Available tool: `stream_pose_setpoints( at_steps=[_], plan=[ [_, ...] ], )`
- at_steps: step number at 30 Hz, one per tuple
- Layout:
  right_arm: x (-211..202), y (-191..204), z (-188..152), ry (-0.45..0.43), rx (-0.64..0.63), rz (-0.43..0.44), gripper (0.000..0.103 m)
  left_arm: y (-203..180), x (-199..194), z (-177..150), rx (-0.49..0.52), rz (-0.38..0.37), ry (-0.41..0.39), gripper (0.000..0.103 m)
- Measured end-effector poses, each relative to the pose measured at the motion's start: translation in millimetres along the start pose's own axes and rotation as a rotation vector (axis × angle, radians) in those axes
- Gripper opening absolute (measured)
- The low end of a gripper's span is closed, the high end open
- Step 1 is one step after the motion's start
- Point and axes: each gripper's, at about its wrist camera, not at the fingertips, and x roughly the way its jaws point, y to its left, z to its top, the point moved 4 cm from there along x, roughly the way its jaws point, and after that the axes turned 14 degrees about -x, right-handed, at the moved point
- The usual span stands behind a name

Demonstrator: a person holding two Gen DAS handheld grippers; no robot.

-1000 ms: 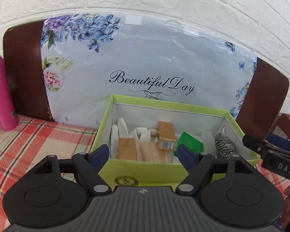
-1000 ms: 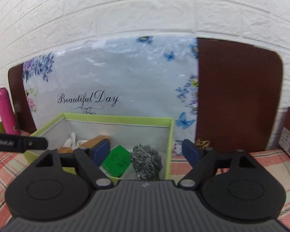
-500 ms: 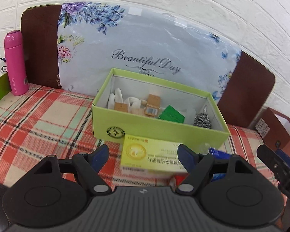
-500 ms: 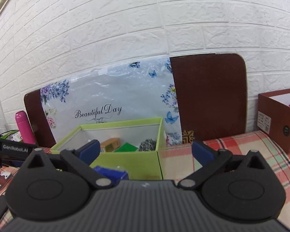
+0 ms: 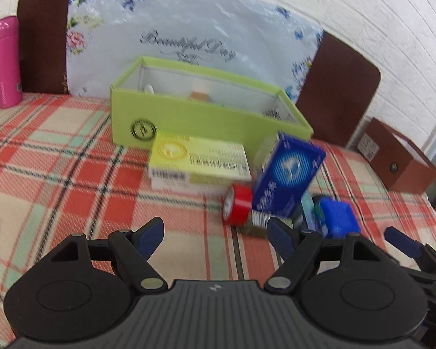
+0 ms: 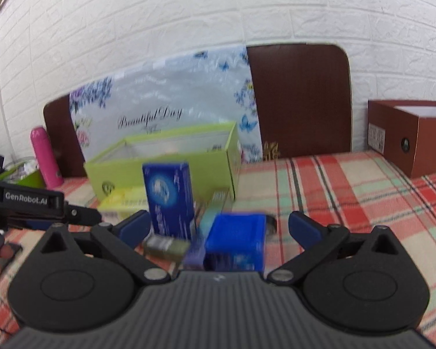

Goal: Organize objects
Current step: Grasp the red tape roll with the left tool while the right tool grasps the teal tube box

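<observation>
Two blue-tipped fingers of the left gripper (image 5: 216, 232) stand spread wide above the plaid tablecloth (image 5: 58, 174), holding nothing. Ahead of it sits the lime-green box (image 5: 189, 119), open-topped, with a round emblem on its front. Just before the box lies a pale yellow carton (image 5: 199, 161); beside that are a red tape roll (image 5: 237, 208) and a tall blue carton (image 5: 287, 179) standing tilted.

From the right wrist, the right gripper (image 6: 216, 226) is likewise spread and empty, with a small blue box (image 6: 235, 241), blurred, low between its fingers. The tall blue carton (image 6: 169, 197) stands behind it, before the green box (image 6: 162, 165).
</observation>
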Motion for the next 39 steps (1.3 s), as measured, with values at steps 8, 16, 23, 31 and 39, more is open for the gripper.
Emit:
stream_pose_setpoints(
  at_steps=[8,16,23,31,39],
  plan=[
    [1.1,11.8,-24.8,0.066,-0.001,0.051,0.082,-12.9,21.4,-4.1,0.037,-0.034,0.015,0.072],
    [23.5,34.4,-25.5,0.096,-0.046,0.114,0.056,-22.9,49.2,12.3,0.064,-0.032,0.022,0.052],
    [56.2,25.9,-29.8,0.182,0.012,0.032,0.023,-19.5,65.4,15.9,0.036,-0.055,0.073,0.022],
    [14.4,11.8,-46.8,0.217,0.022,0.138,0.022,5.4,22.1,-10.9,0.076,-0.071,0.125,0.019],
    [-27.2,14.6,-61.3,0.286,-0.021,0.208,0.036,22.6,-7.9,-34.5,0.059,-0.022,0.105,0.023]
  ],
)
